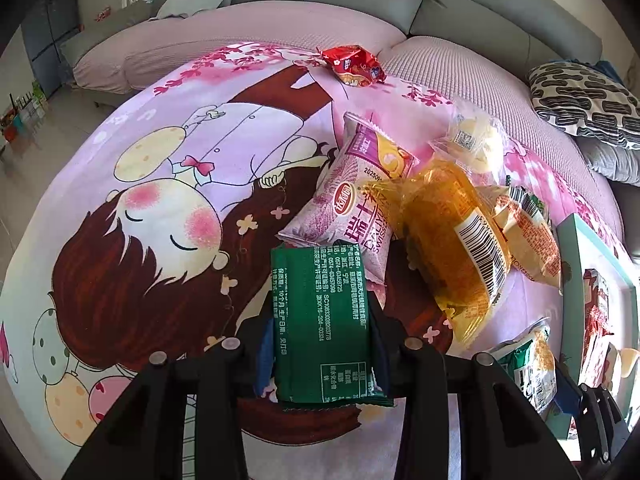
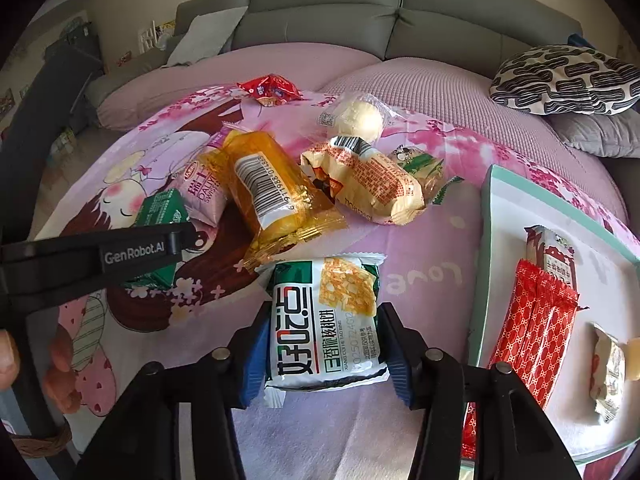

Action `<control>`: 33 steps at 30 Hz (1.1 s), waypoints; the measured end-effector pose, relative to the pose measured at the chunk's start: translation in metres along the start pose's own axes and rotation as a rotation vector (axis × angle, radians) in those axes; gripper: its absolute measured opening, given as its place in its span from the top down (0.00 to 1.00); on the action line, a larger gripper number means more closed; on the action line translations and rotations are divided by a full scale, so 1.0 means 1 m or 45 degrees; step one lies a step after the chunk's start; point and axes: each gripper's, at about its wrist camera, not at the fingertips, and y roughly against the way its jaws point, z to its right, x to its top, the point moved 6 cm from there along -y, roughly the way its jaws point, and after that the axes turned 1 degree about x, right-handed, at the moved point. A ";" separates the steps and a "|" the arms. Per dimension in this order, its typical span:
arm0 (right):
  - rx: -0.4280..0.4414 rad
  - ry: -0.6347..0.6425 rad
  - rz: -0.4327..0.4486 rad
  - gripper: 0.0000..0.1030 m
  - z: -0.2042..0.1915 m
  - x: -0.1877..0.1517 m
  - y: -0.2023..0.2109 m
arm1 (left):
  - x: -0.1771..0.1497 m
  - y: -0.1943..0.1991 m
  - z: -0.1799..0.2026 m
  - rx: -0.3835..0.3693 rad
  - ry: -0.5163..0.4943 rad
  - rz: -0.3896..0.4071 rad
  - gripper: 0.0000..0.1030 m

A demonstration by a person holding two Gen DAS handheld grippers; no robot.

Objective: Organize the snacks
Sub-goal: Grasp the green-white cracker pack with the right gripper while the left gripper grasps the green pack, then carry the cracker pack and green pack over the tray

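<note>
My left gripper (image 1: pixel 322 332) is shut on a dark green snack packet (image 1: pixel 320 320) with its printed back facing up, just above the cartoon blanket. The same gripper (image 2: pixel 140 252) and green packet (image 2: pixel 160 208) show at the left of the right wrist view. My right gripper (image 2: pixel 326 344) is shut on a white and green biscuit packet (image 2: pixel 324 320), blue pads pressed on both of its sides. That packet (image 1: pixel 528 364) also appears at the lower right of the left wrist view. A teal-rimmed tray (image 2: pixel 482 264) lies to the right and holds a red patterned packet (image 2: pixel 532 340) and two more packets.
Loose snacks lie in a heap ahead: a pink-purple packet (image 1: pixel 352 200), an orange packet (image 1: pixel 452 248), a beige packet (image 2: pixel 372 184), a clear-wrapped bun (image 2: pixel 356 120), a small green packet (image 2: pixel 420 164), and a red packet (image 1: pixel 354 66) farther back. Behind stand a grey sofa (image 2: pixel 320 12) and a patterned cushion (image 2: pixel 560 76).
</note>
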 end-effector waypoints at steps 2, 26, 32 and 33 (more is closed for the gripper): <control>0.009 -0.004 0.014 0.48 0.000 0.001 0.005 | 0.001 0.005 -0.001 -0.001 0.005 0.015 0.60; -0.002 -0.104 0.092 0.48 0.030 0.006 0.034 | 0.005 0.051 0.049 -0.091 -0.125 0.137 0.60; -0.032 -0.181 0.134 0.48 0.059 0.005 0.049 | 0.002 0.063 0.081 -0.140 -0.214 0.168 0.60; -0.039 -0.195 0.140 0.48 0.064 0.004 0.052 | 0.001 0.064 0.087 -0.148 -0.230 0.170 0.60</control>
